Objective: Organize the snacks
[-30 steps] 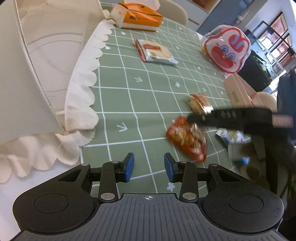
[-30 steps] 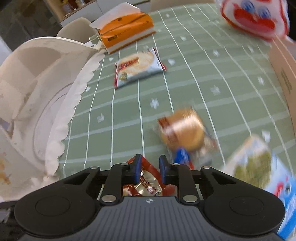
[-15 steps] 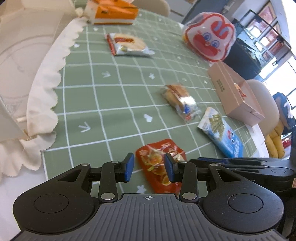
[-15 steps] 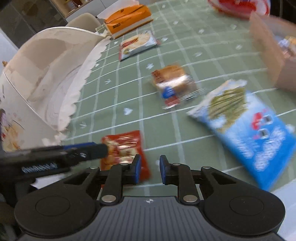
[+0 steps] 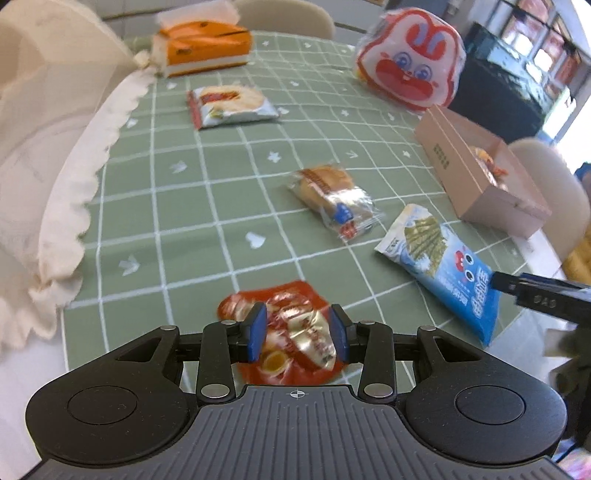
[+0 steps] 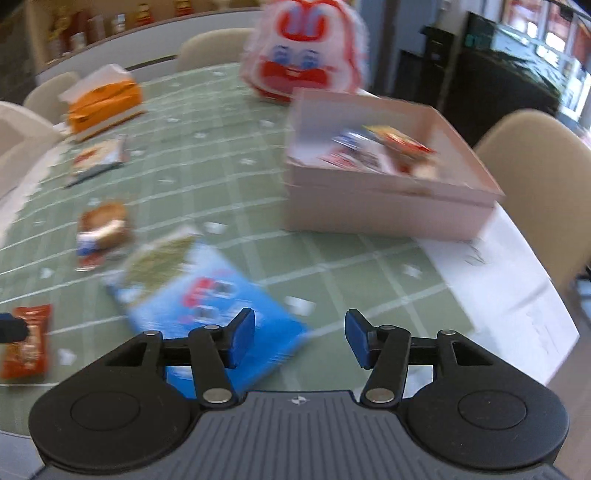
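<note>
This looks like a home dining room: a table under a green grid-patterned tablecloth (image 5: pixel 184 206) is ringed by cream upholstered chairs (image 6: pixel 535 177), with an orange tissue box (image 5: pixel 207 48) near its far edge, a shelf of jars (image 6: pixel 110 22) along the back wall, and large windows (image 5: pixel 546 48) beyond the right edge

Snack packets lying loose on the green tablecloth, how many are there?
4: red packet nearest, blue seaweed pack right, bread bun in the middle, flat cake pack far back. More sit in the pink box.
</note>
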Demonstrator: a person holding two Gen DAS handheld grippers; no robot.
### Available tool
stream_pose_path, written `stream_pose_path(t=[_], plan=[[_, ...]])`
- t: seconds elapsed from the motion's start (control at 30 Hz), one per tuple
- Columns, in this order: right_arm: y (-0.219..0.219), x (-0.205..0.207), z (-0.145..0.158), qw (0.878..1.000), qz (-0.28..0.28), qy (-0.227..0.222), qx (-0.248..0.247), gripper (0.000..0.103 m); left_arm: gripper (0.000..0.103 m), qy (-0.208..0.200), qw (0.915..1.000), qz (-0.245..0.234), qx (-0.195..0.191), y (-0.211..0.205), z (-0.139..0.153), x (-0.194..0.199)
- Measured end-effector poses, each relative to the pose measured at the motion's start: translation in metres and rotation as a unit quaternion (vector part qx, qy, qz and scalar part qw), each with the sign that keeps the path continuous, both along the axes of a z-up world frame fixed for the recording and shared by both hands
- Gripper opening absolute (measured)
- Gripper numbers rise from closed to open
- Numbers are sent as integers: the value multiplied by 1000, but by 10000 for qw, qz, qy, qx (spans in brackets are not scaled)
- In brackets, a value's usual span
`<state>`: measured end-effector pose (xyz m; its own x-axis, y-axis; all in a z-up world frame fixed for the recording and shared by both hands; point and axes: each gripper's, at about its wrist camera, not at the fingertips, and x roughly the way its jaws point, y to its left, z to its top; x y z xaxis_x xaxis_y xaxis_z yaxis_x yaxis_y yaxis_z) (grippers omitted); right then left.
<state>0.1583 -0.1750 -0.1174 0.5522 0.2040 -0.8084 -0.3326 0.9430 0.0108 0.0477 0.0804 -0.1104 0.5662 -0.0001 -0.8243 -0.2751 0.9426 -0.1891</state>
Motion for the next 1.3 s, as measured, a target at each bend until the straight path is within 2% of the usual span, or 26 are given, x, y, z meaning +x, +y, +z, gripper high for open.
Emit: stream_pose_path(t=[0.17, 0.2, 0.27, 0.4, 0.5, 0.57, 0.73, 0.83, 0.93, 1.03, 1.07, 1.17, 1.3], plan=[[-34, 11, -19, 9997, -173, 102, 132, 56, 41, 19, 9967, -240, 774, -24, 3, -2], [-37, 12, -22, 9997, -195, 65, 153, 60, 41, 53, 9960, -213, 867, -27, 4, -4], [-45, 12, -25, 9995, -203, -54, 238, 64, 42, 181, 9957, -104, 905, -31, 2, -8], [-46, 5, -31, 9991, -68, -329, 268, 71, 43, 179, 9937, 142, 1099, -41, -1, -4], [-46, 1, -35, 9983, 15, -467, 346, 79, 54, 135, 9902, -85, 1386, -58, -7, 4], [-46, -3, -38, 9974, 32, -595, 405, 82, 66, 155, 9882, -191, 1515, -66, -10, 8], [-47, -8, -41, 9959, 98, -760, 483, 89, 63, 43, 9929, 89, 1189, -62, -4, -1], [-45, -7, -42, 9960, 179, -740, 474, 93, 62, -6, 9904, 723, 1177, -46, 0, -12], [-45, -8, -42, 9959, 207, -730, 483, 94, 61, -104, 9882, 1362, 696, -23, 2, -17], [-44, -8, -42, 9959, 224, -727, 487, 96, 61, 78, 9918, 1168, 506, -23, -4, -9], [-44, -8, -42, 9959, 236, -724, 488, 96, 68, 142, 9928, 1045, 562, -29, -7, -7], [-44, -8, -43, 9959, 270, -709, 486, 98, 79, 273, 9940, 664, 829, -46, -13, -1], [-43, -8, -43, 9960, 299, -694, 485, 99, 81, 358, 9941, 501, 888, -54, -19, -1]])
